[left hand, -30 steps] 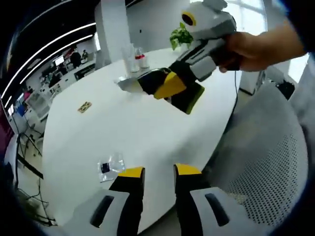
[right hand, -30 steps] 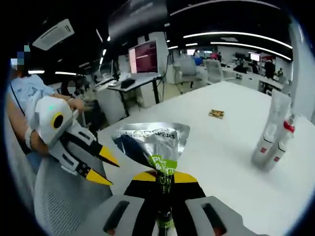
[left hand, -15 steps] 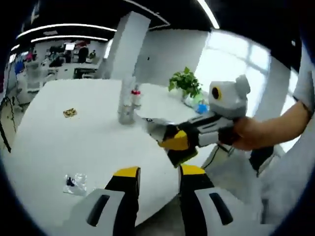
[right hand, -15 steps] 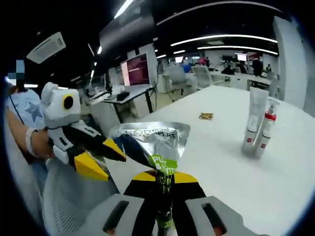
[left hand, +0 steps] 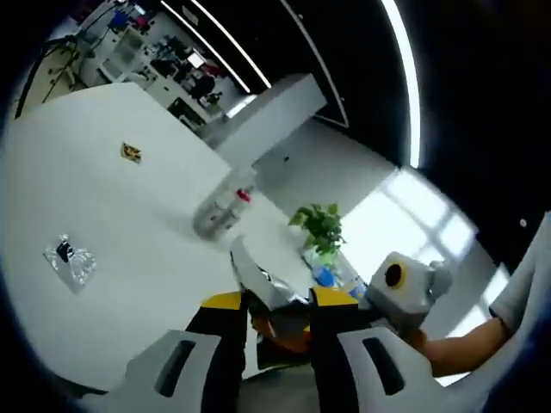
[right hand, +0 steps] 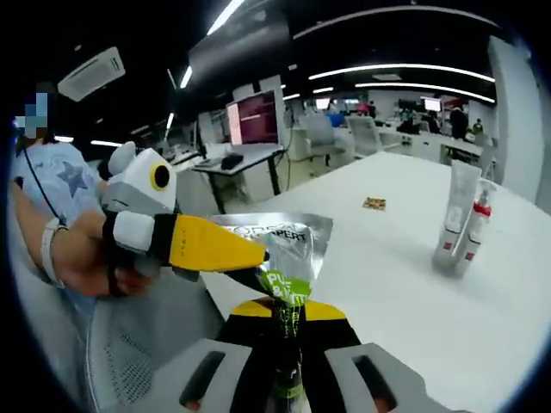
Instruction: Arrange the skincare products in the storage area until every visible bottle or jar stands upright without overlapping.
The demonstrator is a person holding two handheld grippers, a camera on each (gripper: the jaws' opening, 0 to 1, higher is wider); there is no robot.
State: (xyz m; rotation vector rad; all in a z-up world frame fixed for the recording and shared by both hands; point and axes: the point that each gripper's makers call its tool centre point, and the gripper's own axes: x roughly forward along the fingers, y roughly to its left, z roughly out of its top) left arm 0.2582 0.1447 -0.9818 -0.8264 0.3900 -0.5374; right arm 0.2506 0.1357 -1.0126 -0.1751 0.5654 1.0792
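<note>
My right gripper (right hand: 285, 311) is shut on a silver squeeze tube (right hand: 280, 242) with a green label, crimped end pointing away from me. The left gripper (right hand: 256, 255) reaches in from the left, held by a person's hand, and its yellow tips meet the tube's left edge. In the left gripper view, my left gripper (left hand: 280, 299) stands open with the silver tube (left hand: 256, 277) and the right gripper's orange jaws (left hand: 284, 331) in its gap. Two tall tubes (right hand: 461, 221) stand upright together on the white table (right hand: 405, 284); they also appear as the tubes (left hand: 219, 212).
A small yellow card (right hand: 374, 204) lies further back on the table. A clear packet (left hand: 71, 259) lies near the table's left side. A potted plant (left hand: 319, 229) stands at the far edge. A mesh chair (right hand: 142, 361) is beside the table edge.
The left gripper has come in to the silver tube; its tips now reach the tube's edge. The right gripper has kept its hold. Both views have swung.
</note>
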